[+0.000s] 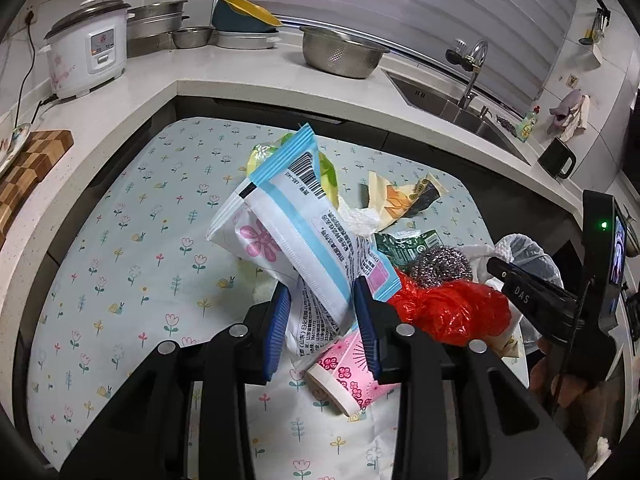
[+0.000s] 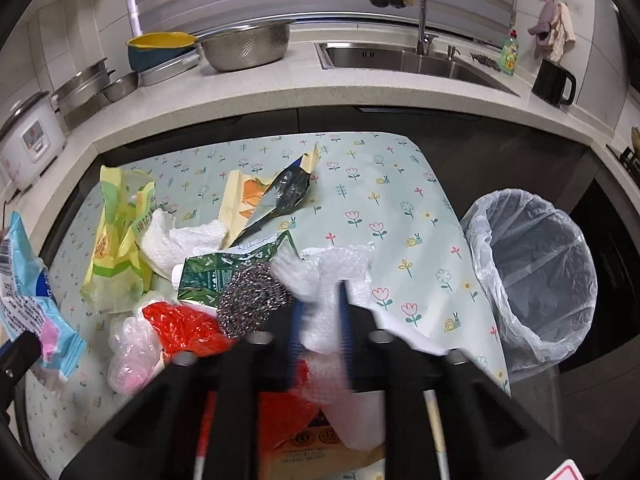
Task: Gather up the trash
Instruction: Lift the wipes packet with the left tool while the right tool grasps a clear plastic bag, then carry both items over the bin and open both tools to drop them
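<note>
My left gripper [image 1: 323, 322] is shut on a white and blue wipes wrapper [image 1: 296, 220] and holds it above the flowered table cover [image 1: 120, 240]; the wrapper also shows at the left edge of the right wrist view [image 2: 24, 280]. My right gripper [image 2: 322, 328] is shut on crumpled white paper [image 2: 324, 280] over the trash pile. In the pile lie a red plastic bag [image 2: 180, 326], a steel scourer [image 2: 250, 292], a green packet [image 2: 216, 274], a yellow-green bag [image 2: 116, 240] and a pink paper cup [image 1: 348, 376]. A bin with a clear liner [image 2: 532, 268] stands right of the table.
The counter [image 2: 280, 88] wraps around behind, with a rice cooker [image 1: 86, 50], steel bowls [image 1: 340, 52], a sink [image 2: 404, 60] with faucet and a black mug [image 2: 554, 82]. A wooden cutting board [image 1: 28, 168] lies on the left counter.
</note>
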